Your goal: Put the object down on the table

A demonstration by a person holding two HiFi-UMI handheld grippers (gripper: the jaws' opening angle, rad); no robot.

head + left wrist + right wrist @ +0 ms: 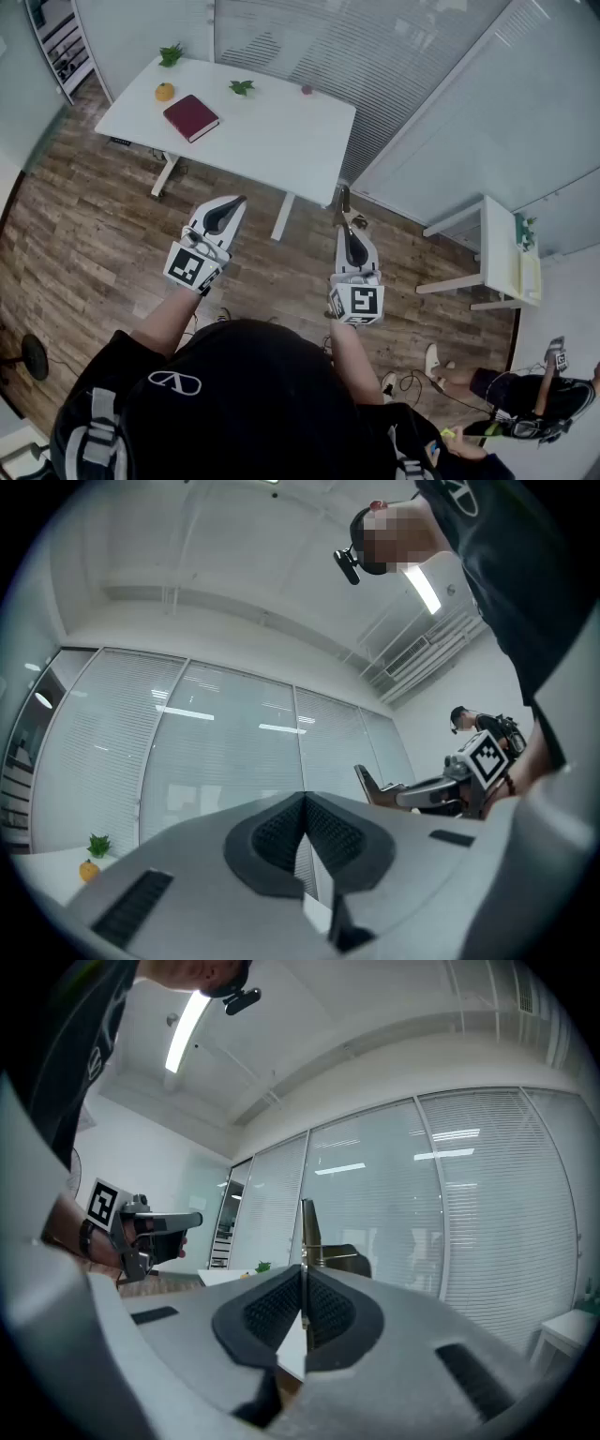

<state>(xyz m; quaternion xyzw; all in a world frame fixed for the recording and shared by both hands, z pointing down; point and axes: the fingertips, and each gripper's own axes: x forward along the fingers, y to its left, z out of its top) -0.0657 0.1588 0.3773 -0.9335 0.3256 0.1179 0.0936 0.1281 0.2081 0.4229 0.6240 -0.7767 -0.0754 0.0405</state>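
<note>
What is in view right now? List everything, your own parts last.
white rectangular table: one, white, far side of the wood floor
dark red hardcover book: one, red, on the table's left part
small orange round fruit: one, orange, left of the book
small green leafy plants: two, green, one at the far left corner, one mid-table
tiny red object: one, red, far right edge of the table
small white side table: one, white, at right
second person: one, dark clothes, on the floor at lower right
thin dark flat object: one, dark, sticking out of the right tool
left tool: one, grey, shut, empty
right tool: one, grey, shut on the object
</note>
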